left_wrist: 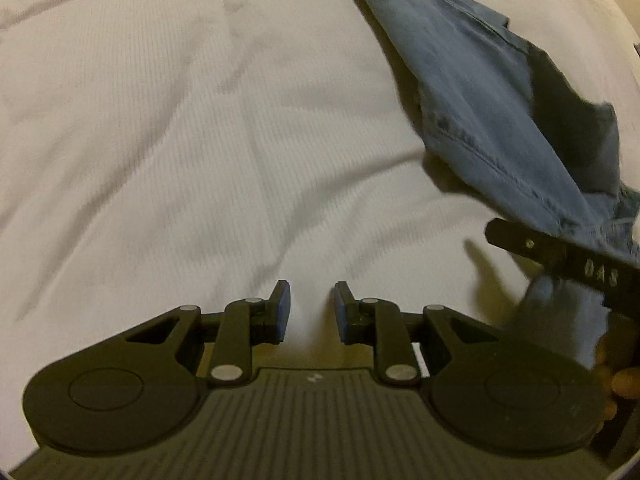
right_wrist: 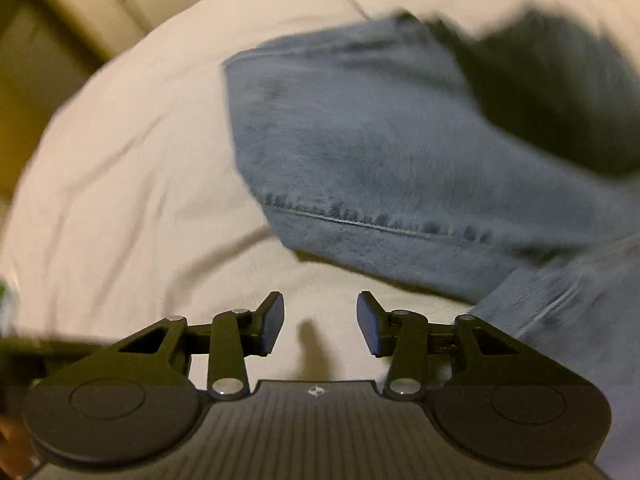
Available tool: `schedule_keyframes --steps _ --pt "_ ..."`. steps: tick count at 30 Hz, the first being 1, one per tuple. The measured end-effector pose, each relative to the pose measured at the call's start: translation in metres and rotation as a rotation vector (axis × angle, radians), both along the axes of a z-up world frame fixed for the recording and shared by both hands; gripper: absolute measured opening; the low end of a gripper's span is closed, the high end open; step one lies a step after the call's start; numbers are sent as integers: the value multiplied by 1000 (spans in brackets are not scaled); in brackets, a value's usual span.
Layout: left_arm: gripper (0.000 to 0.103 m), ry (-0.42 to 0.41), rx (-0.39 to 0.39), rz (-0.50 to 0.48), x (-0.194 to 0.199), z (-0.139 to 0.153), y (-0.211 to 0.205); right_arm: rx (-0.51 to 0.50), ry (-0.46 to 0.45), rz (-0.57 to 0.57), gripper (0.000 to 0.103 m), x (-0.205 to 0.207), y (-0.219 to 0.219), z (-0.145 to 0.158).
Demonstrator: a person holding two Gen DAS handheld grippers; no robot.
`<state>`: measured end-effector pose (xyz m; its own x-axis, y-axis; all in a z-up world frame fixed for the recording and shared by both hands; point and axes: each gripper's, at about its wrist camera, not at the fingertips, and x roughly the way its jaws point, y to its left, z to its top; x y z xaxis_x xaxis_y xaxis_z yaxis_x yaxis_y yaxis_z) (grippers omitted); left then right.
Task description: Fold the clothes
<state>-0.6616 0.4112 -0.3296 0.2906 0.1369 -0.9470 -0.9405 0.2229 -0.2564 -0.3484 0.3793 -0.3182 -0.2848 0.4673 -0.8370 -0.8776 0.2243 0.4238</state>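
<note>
Blue jeans [left_wrist: 476,92] lie on a white bed sheet [left_wrist: 180,140], stretching from the top middle to the right edge of the left wrist view. My left gripper [left_wrist: 312,308] is open and empty over bare sheet, left of the jeans. The right gripper's body [left_wrist: 560,256] shows at the right edge, partly under denim. In the right wrist view the jeans [right_wrist: 380,152] fill the upper right, with a stitched hem line across them. My right gripper [right_wrist: 320,324] is open and empty just in front of the hem, over the sheet [right_wrist: 120,200]. This view is blurred.
The bed's edge curves at the upper left of the right wrist view, with a beige wall or furniture [right_wrist: 60,20] beyond it. A dark shadowed fold [right_wrist: 560,88] sits on the jeans at the upper right. A hand's fingers [left_wrist: 616,380] show at the right edge.
</note>
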Motion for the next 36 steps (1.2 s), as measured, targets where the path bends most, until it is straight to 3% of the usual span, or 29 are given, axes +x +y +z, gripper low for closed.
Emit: schedule_keyframes --steps 5,6,7,11,13,15,20,23,27,36 --pt "19 -11 8 -7 1 -2 13 -1 363 -458 42 54 -3 -37" --pt "19 -14 14 -10 2 -2 17 -3 426 -526 23 62 -5 -44" --pt "19 -14 20 -13 3 -1 20 10 477 -567 8 69 -6 -47" --pt "18 -21 59 -43 13 4 31 236 619 -637 5 103 -11 -10" --pt "18 -10 80 -78 26 6 35 353 591 -709 4 133 -16 18" --pt "18 0 110 -124 41 8 37 407 526 -812 4 165 -25 36" --pt "24 -4 199 -238 88 13 39 333 381 -945 4 208 -40 35" --pt "29 -47 199 -249 111 10 44 302 380 -951 4 210 -41 24" --pt "29 -181 102 -113 114 -2 58 271 351 -916 4 217 -31 19" --pt "29 -496 -93 453 91 -50 82 233 302 -807 4 221 -21 26"
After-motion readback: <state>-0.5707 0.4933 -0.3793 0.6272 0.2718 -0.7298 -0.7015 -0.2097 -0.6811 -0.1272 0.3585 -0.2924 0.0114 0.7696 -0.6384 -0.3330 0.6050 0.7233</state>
